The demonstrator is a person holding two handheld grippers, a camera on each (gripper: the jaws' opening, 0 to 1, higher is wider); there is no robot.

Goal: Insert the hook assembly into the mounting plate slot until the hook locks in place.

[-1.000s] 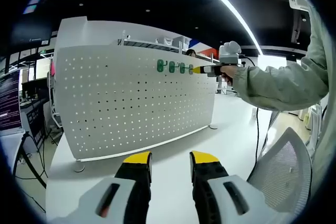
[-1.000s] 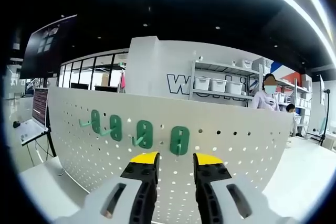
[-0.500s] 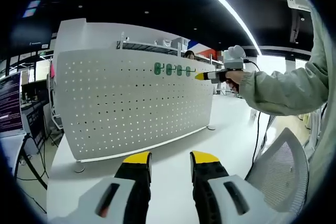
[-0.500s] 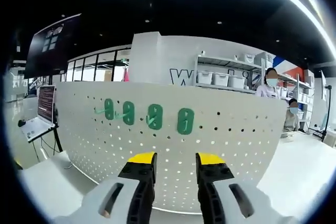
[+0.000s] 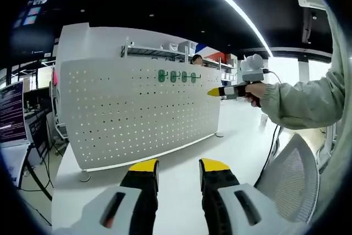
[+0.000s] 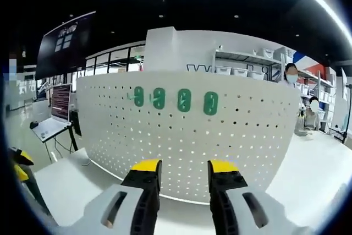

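A: Where are the hooks sitting?

B: Four green hooks (image 6: 175, 99) are hanging in a row near the top edge of the white pegboard (image 6: 181, 136), which is standing upright on the white table (image 5: 181, 174). In the left gripper view the same row of hooks (image 5: 177, 76) is showing high on the board (image 5: 137, 114).

A: And the two tools?

B: The left tool (image 5: 179, 167) is hovering low over the table in front of the board, its yellow-tipped jaws standing apart with nothing between them. The right tool (image 6: 185, 168) is facing the board from a little way back, jaws likewise parted and holding nothing. In the left gripper view the right tool (image 5: 215, 92) is coming in from the right, held by a hand (image 5: 254, 92) in a pale green sleeve (image 5: 302, 103), its tip pointing at the board's right end, clear of the hooks.

A: Any writing you can read?

B: Large dark letters are running along the wall (image 6: 187, 45) behind the board, but the board's top edge is cutting them off, so I cannot make out a word. A monitor (image 5: 12, 111) at the left is showing text too small to read.
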